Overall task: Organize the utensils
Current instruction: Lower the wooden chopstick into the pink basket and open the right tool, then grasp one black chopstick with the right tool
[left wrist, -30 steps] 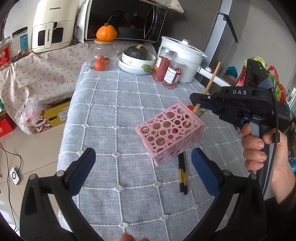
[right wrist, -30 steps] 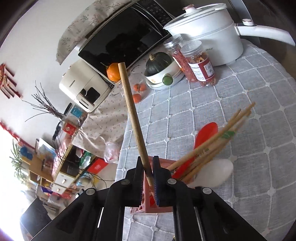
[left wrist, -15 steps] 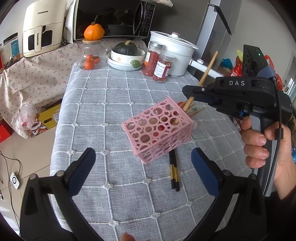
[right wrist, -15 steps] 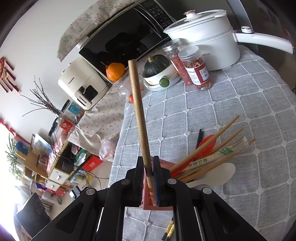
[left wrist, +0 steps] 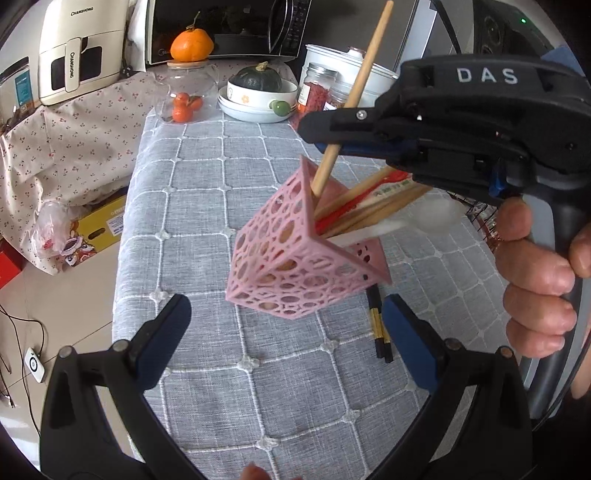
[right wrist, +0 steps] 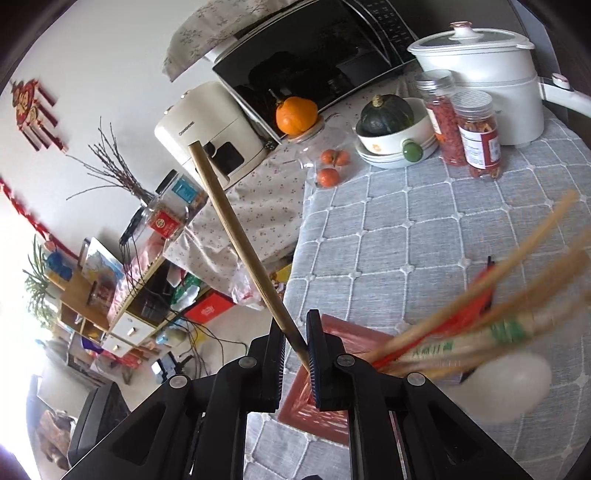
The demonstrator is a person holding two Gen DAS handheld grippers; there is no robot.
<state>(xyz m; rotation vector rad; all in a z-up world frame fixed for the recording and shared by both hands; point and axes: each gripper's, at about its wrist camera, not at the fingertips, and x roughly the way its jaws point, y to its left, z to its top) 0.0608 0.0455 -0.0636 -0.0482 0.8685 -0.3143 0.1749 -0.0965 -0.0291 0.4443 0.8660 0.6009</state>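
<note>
A pink perforated utensil holder [left wrist: 295,251] is tilted over the grey checked tablecloth [left wrist: 207,206], with wooden chopsticks, a red utensil and a white spoon [left wrist: 432,218] sticking out to the right. My right gripper [right wrist: 295,347] hovers over its mouth with its jaws a little apart around a long wooden stick [right wrist: 236,236], whose lower end sits inside the holder [right wrist: 325,387]. The stick also shows in the left wrist view [left wrist: 354,92]. My left gripper [left wrist: 286,339] is open just in front of the holder. Black chopsticks with gold bands [left wrist: 378,328] lie on the cloth beside the holder.
At the table's far end stand a white pot [right wrist: 480,74], two spice jars [right wrist: 476,136], a bowl with a green squash [right wrist: 391,125], a glass jar with small oranges [left wrist: 184,99], and a microwave [left wrist: 221,26]. The table's left edge drops to a cluttered floor.
The holder has come much closer to my left gripper and tilted further. The right gripper's jaws have parted slightly around the stick, whose lower end now sits in the holder.
</note>
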